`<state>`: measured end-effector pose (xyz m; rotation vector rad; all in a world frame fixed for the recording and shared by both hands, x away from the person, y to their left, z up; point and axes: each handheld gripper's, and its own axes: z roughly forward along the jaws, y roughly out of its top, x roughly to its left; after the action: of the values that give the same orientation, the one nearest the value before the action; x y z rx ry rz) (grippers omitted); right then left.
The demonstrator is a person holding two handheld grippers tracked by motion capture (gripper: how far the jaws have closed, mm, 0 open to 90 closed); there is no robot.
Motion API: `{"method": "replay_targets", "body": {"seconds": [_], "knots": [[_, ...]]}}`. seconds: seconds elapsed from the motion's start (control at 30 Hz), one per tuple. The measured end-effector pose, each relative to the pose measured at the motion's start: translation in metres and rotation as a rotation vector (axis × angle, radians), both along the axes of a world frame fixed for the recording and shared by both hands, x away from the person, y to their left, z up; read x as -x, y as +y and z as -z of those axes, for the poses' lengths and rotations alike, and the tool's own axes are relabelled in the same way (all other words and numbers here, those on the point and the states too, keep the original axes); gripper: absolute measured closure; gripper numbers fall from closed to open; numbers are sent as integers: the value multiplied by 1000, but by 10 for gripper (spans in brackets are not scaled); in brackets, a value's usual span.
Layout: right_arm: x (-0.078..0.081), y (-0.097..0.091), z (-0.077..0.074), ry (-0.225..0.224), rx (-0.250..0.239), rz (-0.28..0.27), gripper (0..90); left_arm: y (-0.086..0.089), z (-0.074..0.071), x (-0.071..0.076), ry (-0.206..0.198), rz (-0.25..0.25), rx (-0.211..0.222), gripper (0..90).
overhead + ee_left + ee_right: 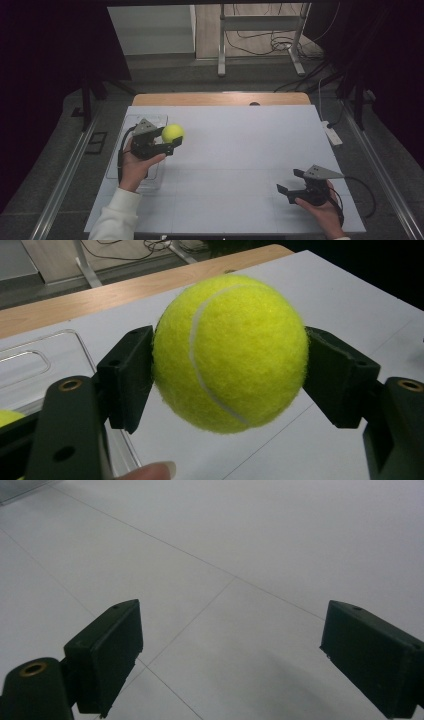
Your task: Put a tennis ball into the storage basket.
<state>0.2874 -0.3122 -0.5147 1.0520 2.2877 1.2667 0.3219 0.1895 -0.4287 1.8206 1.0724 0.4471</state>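
The left tool (167, 137) clamped the tennis ball (173, 133) just right of the clear tray (131, 120), above the worktop (240, 150), while the right tool (292, 184) rested wide, empty, well apart.

A clear plastic tray (131, 120) lies at nine o'clock on the white desk (240, 150); a metal stand (260, 22) rises at twelve o'clock beyond it.

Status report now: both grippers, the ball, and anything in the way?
Left gripper shut on tennis ball, held above the table beside the clear tray. Right gripper open, nothing between its jaws, low over the table. Nothing in the way.
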Motion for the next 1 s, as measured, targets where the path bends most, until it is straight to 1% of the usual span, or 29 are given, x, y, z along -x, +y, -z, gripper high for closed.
{"method": "replay_targets", "body": {"seconds": [0.13,0.33,0.53,1.0], "knots": [[0,0,0,1,1,0,102,4,0,0,-6,0,5,267],[0,1,0,2,1,1,102,9,-1,0,-14,-19,7,267],[0,1,0,1,4,0,102,17,-2,0,-16,-46,-10,267],[0,1,0,2,4,-1,102,32,1,-2,-6,-98,-32,267]]}}
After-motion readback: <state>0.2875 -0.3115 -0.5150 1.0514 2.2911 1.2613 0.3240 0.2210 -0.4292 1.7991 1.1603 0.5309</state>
